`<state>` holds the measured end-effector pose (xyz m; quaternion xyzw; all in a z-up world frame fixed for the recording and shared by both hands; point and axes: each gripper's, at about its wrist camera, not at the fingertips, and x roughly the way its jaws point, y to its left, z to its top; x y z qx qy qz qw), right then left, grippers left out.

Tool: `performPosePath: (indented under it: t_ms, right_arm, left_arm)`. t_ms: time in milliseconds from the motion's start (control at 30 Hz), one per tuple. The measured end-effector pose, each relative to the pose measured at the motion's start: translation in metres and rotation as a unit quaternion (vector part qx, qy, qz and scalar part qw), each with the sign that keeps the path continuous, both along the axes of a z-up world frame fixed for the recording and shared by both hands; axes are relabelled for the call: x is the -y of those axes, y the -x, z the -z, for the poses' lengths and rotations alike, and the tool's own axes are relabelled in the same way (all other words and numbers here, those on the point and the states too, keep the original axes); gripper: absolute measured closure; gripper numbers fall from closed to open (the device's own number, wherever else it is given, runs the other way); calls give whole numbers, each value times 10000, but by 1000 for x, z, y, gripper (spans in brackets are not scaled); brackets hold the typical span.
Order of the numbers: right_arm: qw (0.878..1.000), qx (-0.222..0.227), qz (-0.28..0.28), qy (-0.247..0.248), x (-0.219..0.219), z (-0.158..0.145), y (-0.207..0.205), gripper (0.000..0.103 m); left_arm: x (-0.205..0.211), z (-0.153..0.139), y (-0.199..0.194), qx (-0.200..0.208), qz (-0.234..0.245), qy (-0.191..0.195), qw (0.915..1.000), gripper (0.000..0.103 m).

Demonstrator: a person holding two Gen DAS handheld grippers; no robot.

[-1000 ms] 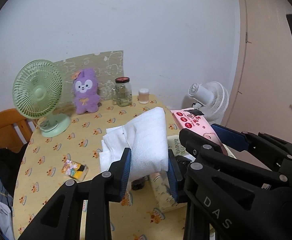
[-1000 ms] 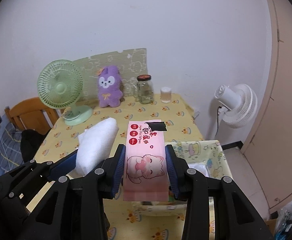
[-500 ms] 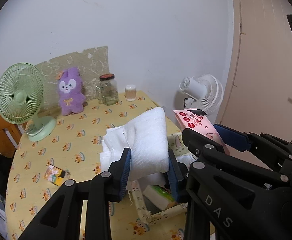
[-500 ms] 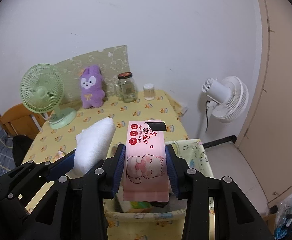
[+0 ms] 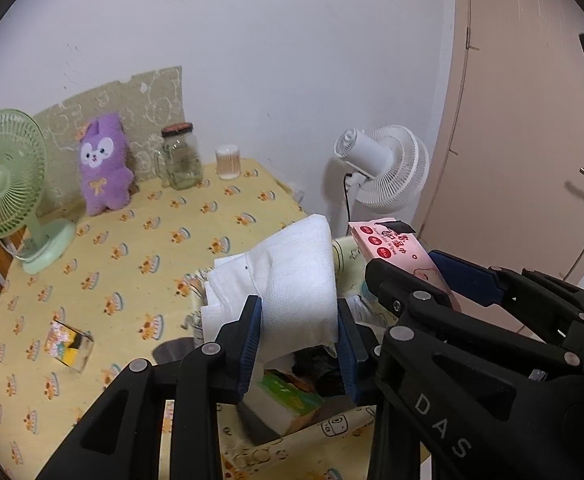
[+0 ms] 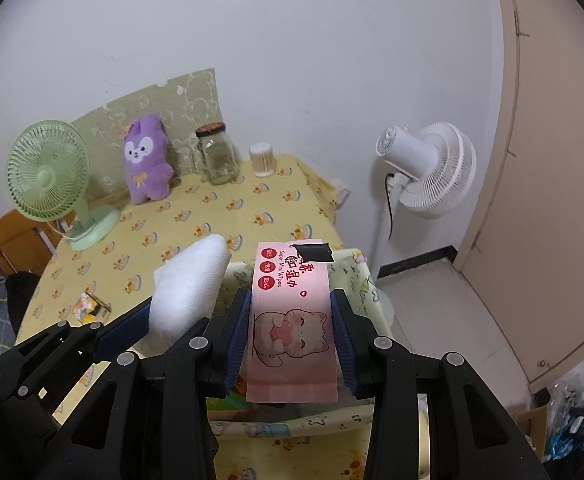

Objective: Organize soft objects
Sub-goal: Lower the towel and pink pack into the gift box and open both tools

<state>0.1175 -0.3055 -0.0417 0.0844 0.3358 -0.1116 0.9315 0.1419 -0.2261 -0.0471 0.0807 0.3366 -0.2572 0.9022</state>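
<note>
My left gripper (image 5: 297,320) is shut on a folded white towel (image 5: 288,280) and holds it above a yellow fabric storage box (image 5: 303,436). My right gripper (image 6: 290,320) is shut on a pink pack of wet wipes (image 6: 292,320) and holds it over the same box (image 6: 355,280). The towel also shows in the right wrist view (image 6: 190,284), and the wipes pack in the left wrist view (image 5: 395,252). A green-and-white pack (image 5: 288,396) lies inside the box. A purple plush toy (image 5: 102,164) stands at the back of the table.
A green desk fan (image 5: 8,184), a glass jar (image 5: 180,156) and a small cotton-swab pot (image 5: 228,162) stand at the table's back. A small colourful carton (image 5: 66,344) lies on the yellow tablecloth (image 5: 132,240). A white floor fan (image 6: 427,168) stands to the right, beside a beige door (image 6: 551,160).
Both grippers, still holding towel and wipes, have moved right and forward; the fabric box now lies under them and the table items have shifted left in view.
</note>
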Motion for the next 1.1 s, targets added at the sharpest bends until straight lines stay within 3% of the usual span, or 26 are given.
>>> performPosePath:
  t_ms: [233,333,433,467,533,633,867,1100]
  right_arm:
    - [9996,-233,101,-102,10,20,-5,59]
    - [9991,-358,135,-208,11,26,-7,48]
    - [9995,-272,80,-160,9,28,-7,31]
    - [9996,-227,19,-138,8,28,-6,20]
    - [9994,-213,-74,-264,7,29,-6,14]
    - [9991,-239,-100,-336,6,29,-8,13]
    - [9983,-444,18,-366,-1,30,-13,0]
    - [9990,-348,-57,-260,-16,19,-8,0]
  left_arm:
    - [9,15,-7,-273,135,-164,9994,54]
    - [9,18,-9,-409,276,-251,9985,48]
    - [7,18,-6,-228,208,-264,9992,30]
    - [6,18,-6,-196,212,-204,9994,22]
    - [3,17,-7,-187,134,-166,9996,18]
    - [1,17,-9,-219,121,-209,9995,16]
    - [-6,11,-7,-106,65,-413,9991,14]
    - [-21,-1,1,11,36,-298,9996,14]
